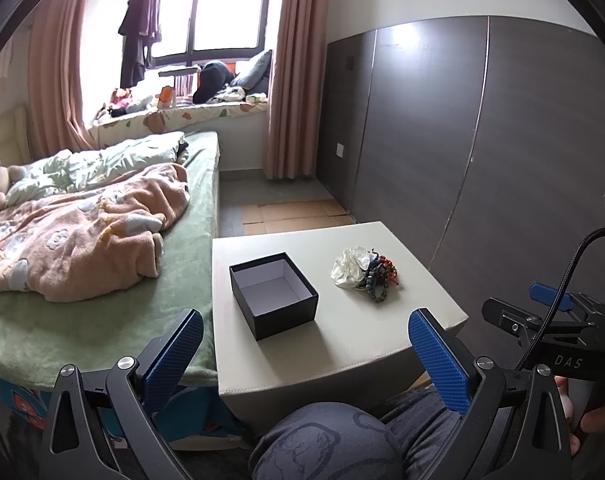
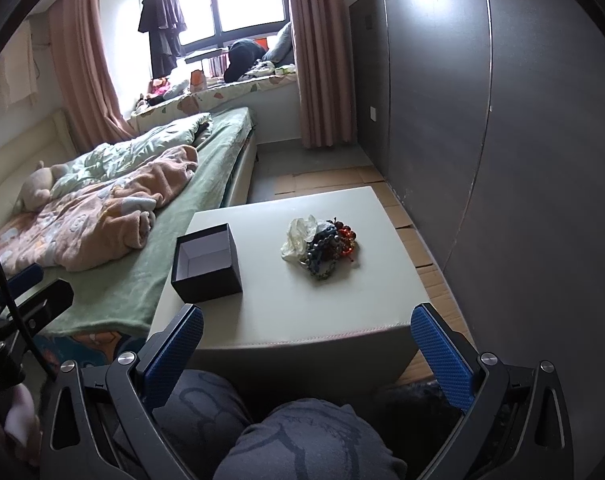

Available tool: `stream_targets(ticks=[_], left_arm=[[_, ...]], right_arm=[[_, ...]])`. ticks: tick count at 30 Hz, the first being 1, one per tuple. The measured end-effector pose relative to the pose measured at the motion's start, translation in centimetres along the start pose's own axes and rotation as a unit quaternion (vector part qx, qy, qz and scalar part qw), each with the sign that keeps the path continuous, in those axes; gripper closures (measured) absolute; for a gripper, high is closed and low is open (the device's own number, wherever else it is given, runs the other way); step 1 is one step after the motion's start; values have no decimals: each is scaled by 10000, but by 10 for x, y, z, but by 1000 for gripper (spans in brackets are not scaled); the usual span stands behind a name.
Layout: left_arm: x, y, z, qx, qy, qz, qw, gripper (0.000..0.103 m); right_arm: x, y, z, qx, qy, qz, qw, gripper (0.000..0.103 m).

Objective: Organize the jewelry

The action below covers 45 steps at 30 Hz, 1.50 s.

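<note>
On the left we see the bed (image 1: 102,240) with its rumpled blanket, its edge touching the tabletop (image 1: 342,340). Our left gripper (image 1: 306,356) hangs back over our knees, short of the tabletop, its fingers (image 1: 174,360) wide apart and holding nothing.

Next along is the box (image 1: 273,295), black outside and pale inside, open and empty, standing near the bed-side edge of the tabletop. To its right, well apart from it, lies the jewelry (image 1: 378,280): a tangled heap of beaded strands, dark blue, grey and red, resting against a crumpled white bag (image 1: 348,270). Nothing has gone into the box yet, so we judge the task to be at its very start.

Our right gripper (image 2: 306,356) also waits short of the tabletop, roughly in line with the heap, its fingers (image 2: 442,356) likewise spread and empty.

The risk, as we see it, lies in the tangle. If we pinch one strand, others may come up with it and drop between heap and box, or drag the bag along. A loose grip on round beads could let a strand slip. The light box could also be nudged toward the bed edge if a gripper bumps it.
</note>
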<state>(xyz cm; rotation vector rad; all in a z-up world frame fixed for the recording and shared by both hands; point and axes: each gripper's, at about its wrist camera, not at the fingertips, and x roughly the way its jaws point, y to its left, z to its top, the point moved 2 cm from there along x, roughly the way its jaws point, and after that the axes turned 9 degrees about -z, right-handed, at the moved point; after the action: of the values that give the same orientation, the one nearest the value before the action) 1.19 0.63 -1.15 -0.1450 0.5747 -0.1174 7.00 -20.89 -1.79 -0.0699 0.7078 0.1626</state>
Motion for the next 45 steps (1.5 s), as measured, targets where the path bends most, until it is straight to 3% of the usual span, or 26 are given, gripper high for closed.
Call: stream_targets(ticks=[10,29,35,45], left_arm=[[17,-7,7,78,97,2,9999,1],[97,3,31,-118,664,-202,9975,1],[129,11,40,-312,667,-574,9956,1],[205,18,53,-506,1127,-1029,9870,16]], right_arm=[[6,-6,3,96,19,44,9999,0],[82,-33,31,843,496,359,9946,0],[116,-40,44,1236,731,357,9890,0],[173,-52,63,2044,1061,567,9715,12]])
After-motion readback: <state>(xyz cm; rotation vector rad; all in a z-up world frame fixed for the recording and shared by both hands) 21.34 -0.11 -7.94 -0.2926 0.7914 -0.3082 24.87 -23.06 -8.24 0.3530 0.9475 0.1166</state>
